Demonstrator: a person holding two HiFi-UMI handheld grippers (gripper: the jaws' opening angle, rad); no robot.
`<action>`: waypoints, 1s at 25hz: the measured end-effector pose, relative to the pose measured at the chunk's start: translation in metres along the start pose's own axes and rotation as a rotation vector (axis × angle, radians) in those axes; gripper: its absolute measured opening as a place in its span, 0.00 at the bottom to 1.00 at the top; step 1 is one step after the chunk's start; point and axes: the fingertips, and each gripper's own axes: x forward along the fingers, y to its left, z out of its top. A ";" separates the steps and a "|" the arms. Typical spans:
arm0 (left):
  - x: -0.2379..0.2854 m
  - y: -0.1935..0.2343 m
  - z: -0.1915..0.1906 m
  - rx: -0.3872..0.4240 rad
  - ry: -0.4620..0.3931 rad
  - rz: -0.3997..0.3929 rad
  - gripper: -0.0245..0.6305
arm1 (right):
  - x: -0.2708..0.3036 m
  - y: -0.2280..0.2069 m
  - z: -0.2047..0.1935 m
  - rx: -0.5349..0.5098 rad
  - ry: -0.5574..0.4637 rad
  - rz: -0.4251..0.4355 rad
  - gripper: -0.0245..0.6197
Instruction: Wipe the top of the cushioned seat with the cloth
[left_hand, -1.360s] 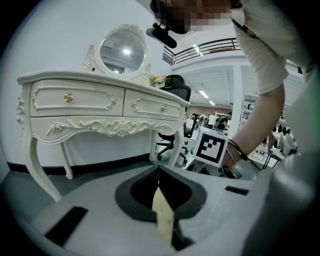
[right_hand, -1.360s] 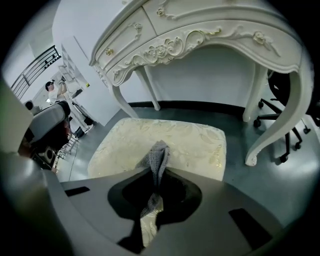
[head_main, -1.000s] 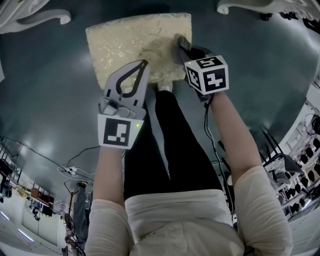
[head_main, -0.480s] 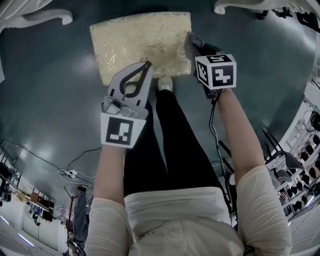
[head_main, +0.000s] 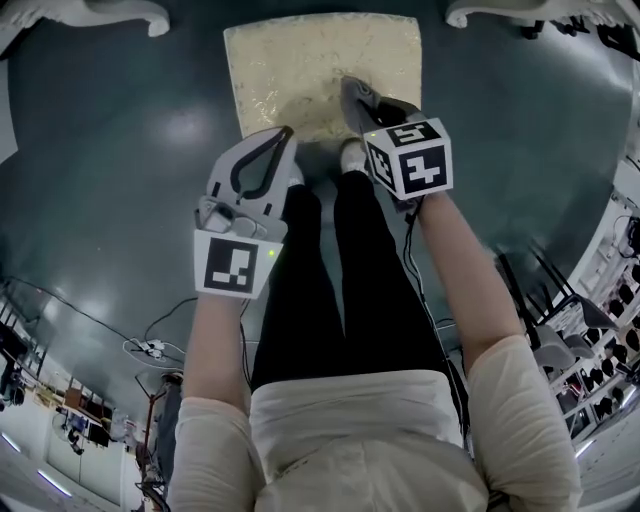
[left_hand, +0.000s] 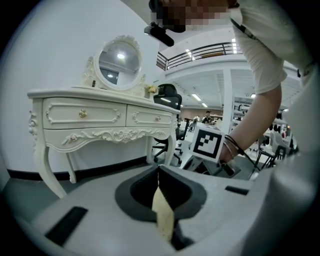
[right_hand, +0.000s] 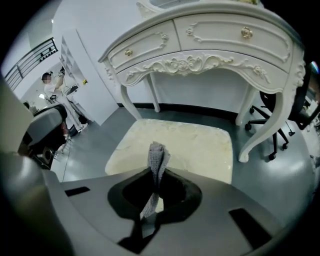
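- Grips the grey cloth (right_hand: 158, 155) in the right claw (right_hand: 156, 172), clenched on a bunched fold that sticks up past the tips.
- Holds that claw over the near edge of the cushioned seat (head_main: 300, 70), which stands on the floor (head_main: 120, 150) before the white desk (right_hand: 210, 40); cannot tell whether cloth meets fabric.
- Carries the left claw (head_main: 284, 135) clenched on nothing, just short of the seat's near edge, with only a sliver of seat visible through the gap behind its tips.
- Shows no wiped patch distinct from the rest of the pale top; looks mid-wipe at most, with the far and left parts probably left to cover.
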 end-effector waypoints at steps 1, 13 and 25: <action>-0.007 0.004 -0.005 0.002 0.004 0.003 0.04 | 0.005 0.013 -0.001 -0.008 0.004 0.013 0.08; -0.083 0.052 -0.064 -0.076 0.041 0.086 0.04 | 0.062 0.142 -0.009 -0.027 0.038 0.165 0.08; -0.099 0.067 -0.088 -0.136 0.040 0.140 0.04 | 0.097 0.152 -0.013 -0.055 0.080 0.158 0.08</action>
